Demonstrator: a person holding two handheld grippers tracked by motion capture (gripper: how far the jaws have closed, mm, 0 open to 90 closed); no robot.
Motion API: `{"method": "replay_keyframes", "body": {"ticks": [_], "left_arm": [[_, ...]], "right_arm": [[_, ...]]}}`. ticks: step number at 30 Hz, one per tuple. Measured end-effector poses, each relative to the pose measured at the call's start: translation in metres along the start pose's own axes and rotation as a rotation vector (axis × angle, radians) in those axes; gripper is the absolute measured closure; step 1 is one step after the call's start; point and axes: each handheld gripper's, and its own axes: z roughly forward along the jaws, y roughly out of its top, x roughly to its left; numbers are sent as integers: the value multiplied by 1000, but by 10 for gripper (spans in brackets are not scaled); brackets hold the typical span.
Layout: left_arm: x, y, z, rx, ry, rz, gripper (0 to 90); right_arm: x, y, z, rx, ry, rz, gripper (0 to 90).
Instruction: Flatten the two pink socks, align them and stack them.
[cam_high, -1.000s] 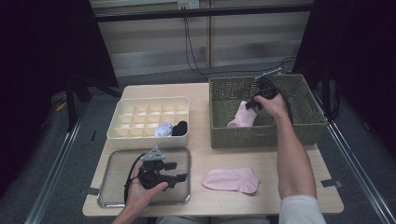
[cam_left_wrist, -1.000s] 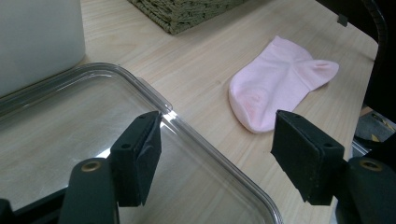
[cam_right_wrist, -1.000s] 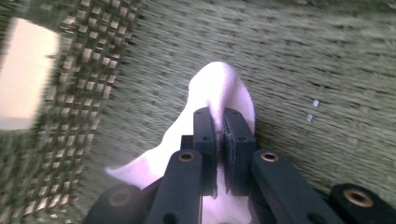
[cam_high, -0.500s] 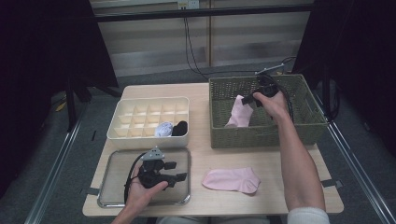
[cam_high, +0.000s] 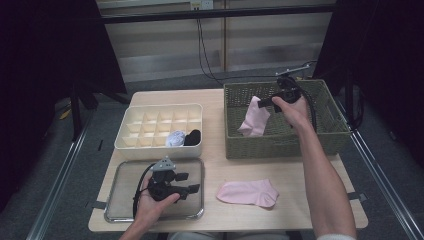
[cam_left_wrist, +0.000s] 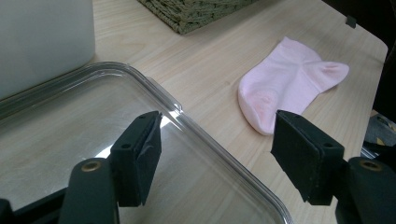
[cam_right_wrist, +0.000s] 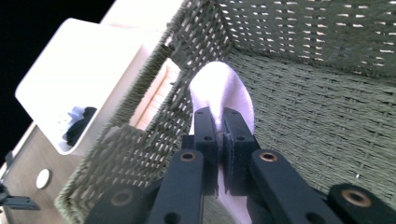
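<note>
My right gripper is shut on a pink sock that hangs from its jaws over the green woven basket. A second pink sock lies flat on the wooden table near the front. My left gripper rests over the clear tray at the front left, open with nothing between its jaws.
A white divided organiser box stands behind the tray with a pale rolled sock and a black one in its front compartments. Cables hang behind the table.
My right gripper has risen with the pink sock, which now hangs higher in the basket. The left gripper has stayed in place.
</note>
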Motion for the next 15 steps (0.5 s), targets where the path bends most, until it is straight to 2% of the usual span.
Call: {"method": "replay_keyframes", "body": {"ticks": [4, 8, 11, 15], "left_arm": [[0, 0, 0, -3, 1, -7, 329], [-1, 0, -1, -6, 2, -6, 329], [1, 0, -1, -12, -13, -26, 329], [0, 0, -1, -8, 3, -14, 329]], "right_arm": [[3, -1, -6, -16, 15, 3, 864], [10, -2, -14, -36, 16, -22, 865], [13, -4, -20, -54, 26, -28, 865], [16, -6, -29, -80, 42, -33, 865]]}}
